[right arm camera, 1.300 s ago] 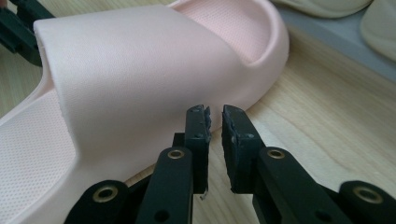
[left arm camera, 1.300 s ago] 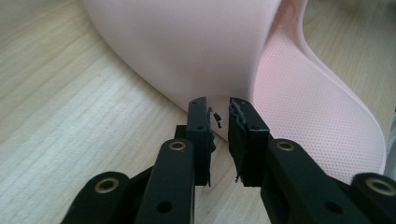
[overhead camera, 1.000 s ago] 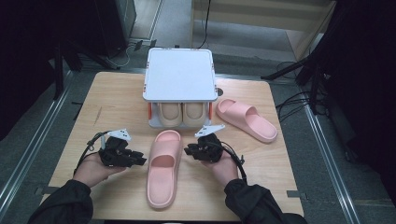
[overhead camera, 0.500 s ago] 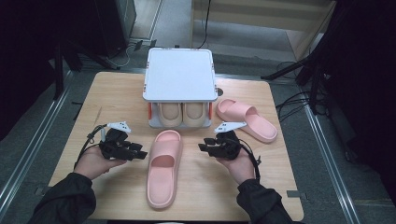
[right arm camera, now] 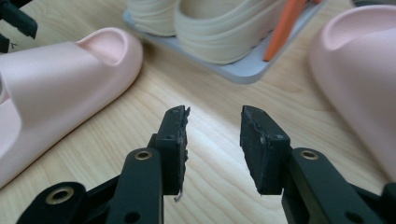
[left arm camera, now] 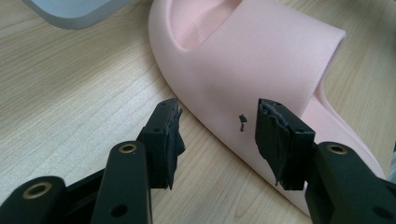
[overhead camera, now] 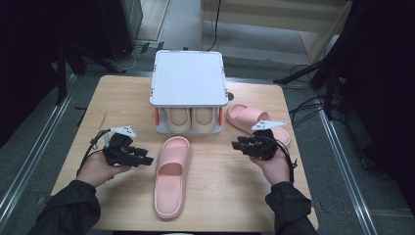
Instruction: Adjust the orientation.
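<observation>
Left tool (overhead camera: 147,160): jaws spread, just been opening, empty, beside the near slipper (overhead camera: 171,176), which lies mid-worktop, toe at the rack (overhead camera: 188,78). Rack's lower shelf already holds a beige pair (overhead camera: 191,119). Right tool (overhead camera: 237,145): jaws spread, just been opening, nothing between them. Far slipper (overhead camera: 244,115) sits by the right edge. Judging: both pink slippers remain unshelved.

Pink slippers (overhead camera: 171,176); cream pair (overhead camera: 192,119), possibly beige; orange-posted grey rack (overhead camera: 188,78).
</observation>
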A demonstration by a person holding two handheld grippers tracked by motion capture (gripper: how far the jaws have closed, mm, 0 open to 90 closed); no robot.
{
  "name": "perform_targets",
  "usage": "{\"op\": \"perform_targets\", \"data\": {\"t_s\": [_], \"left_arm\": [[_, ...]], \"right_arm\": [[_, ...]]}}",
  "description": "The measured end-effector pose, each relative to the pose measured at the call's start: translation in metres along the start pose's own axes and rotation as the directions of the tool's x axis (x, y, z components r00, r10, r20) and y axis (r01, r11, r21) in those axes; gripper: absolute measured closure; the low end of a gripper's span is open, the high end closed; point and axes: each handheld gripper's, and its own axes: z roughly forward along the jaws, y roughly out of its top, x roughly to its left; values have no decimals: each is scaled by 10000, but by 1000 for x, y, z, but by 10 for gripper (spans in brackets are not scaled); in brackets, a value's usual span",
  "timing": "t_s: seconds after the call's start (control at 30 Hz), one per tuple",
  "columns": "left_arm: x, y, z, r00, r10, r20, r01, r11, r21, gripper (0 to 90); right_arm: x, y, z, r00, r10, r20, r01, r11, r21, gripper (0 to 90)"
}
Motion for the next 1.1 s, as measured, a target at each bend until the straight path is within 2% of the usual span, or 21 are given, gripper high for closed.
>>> {"op": "perform_targets", "data": {"t_s": [0.2, 0.43, 0.53, 0.73, 0.9, 1.1], "left_arm": [[0, -1, 0, 10000, -26, -42, 26, 10000, 17, 494], [0, -3, -2, 9999, -44, -112, 44, 10000, 5, 494], [0, -5, -3, 9999, -88, -130, 87, 10000, -44, 494], [-2, -10, -6, 9997, -114, -210, 112, 9999, -58, 493], [-3, -14, -9, 9996, -157, -249, 155, 9998, -100, 491], [-4, -18, -11, 9993, -269, -266, 265, 9995, -155, 491]], "right_arm": [[-28, -2, -15, 9996, 129, 242, -124, 9997, -213, 615], [-64, -6, -25, 9987, 253, 451, -246, 9996, -172, 609], [-78, -7, -26, 9974, 464, 549, -459, 9989, -112, 608], [-94, -6, -22, 9950, 616, 787, -615, 9981, -38, 589], [-103, -2, -10, 9921, 669, 1060, -684, 9976, 112, 549], [-111, 0, 6, 9899, 768, 1189, -808, 9963, 289, 555]]}}
